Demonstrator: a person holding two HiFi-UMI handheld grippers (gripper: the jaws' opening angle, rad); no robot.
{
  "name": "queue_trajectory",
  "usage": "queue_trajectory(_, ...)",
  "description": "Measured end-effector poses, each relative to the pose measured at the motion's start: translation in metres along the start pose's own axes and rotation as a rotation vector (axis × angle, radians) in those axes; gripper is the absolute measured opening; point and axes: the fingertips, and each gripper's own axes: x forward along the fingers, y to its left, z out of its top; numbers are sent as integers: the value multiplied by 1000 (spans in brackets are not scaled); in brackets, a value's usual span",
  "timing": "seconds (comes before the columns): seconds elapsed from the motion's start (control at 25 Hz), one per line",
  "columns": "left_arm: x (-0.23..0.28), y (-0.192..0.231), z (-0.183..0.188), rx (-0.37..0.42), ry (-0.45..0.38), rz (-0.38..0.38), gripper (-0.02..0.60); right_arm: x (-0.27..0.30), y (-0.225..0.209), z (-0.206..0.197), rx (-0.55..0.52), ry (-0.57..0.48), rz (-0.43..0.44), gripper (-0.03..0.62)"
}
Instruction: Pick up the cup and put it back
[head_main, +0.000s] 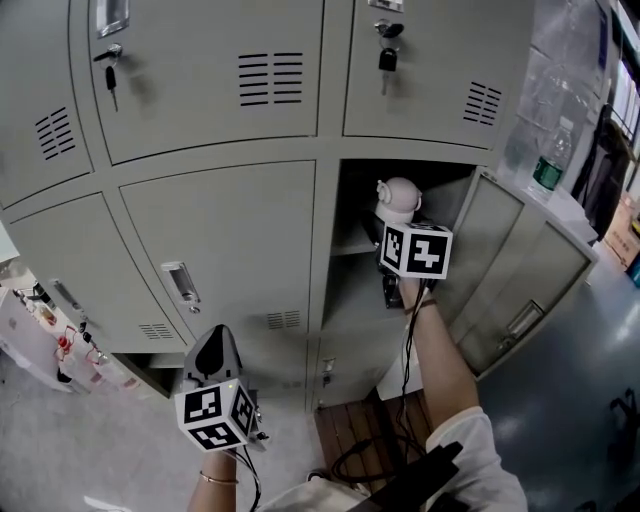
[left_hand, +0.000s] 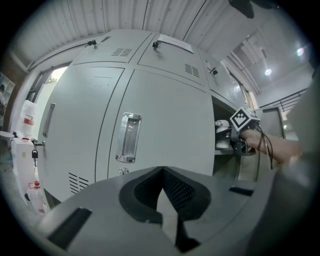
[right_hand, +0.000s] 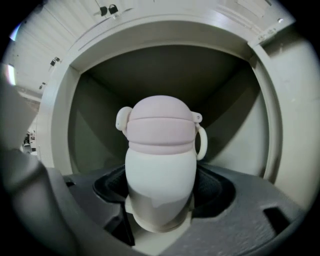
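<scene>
At open locker (head_main: 352, 215), right tool (head_main: 399, 230) gripping cup (right_hand: 160, 150)

The head view is evenly and softly lit from overhead: the grey lockers (head_main: 220, 80) show no glare, and a key (head_main: 111, 80) throws only a faint shadow on its door. The open compartment (head_main: 352, 205) falls into deep shadow. Straight locker edges bow toward the frame's borders. Both gripper views are round fisheye pictures with black corners (the bending is strongest at the rim). In the left gripper view a ceiling lamp (left_hand: 268, 71) flares white, and the left gripper (left_hand: 162, 172), close to the lens, is blurred. The right gripper view is dim; the cup (right_hand: 160, 165) is pale, front-lit and slightly soft, with dark locker walls behind it.
</scene>
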Motion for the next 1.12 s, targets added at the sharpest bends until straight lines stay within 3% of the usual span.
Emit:
queue_trajectory(0.4, -23, -1, 11, 28, 5, -103, 3, -80, 33, -14, 6, -16, -17, 342)
queue_trajectory(0.76, -35, -16, 16, 45, 3, -202, 3, -154, 77, -63, 17, 3, -24, 342)
queue_trajectory(1.12, -44, -5, -9, 29, 55, -192, 3, -194, 124, -125, 45, 19, -32, 342)
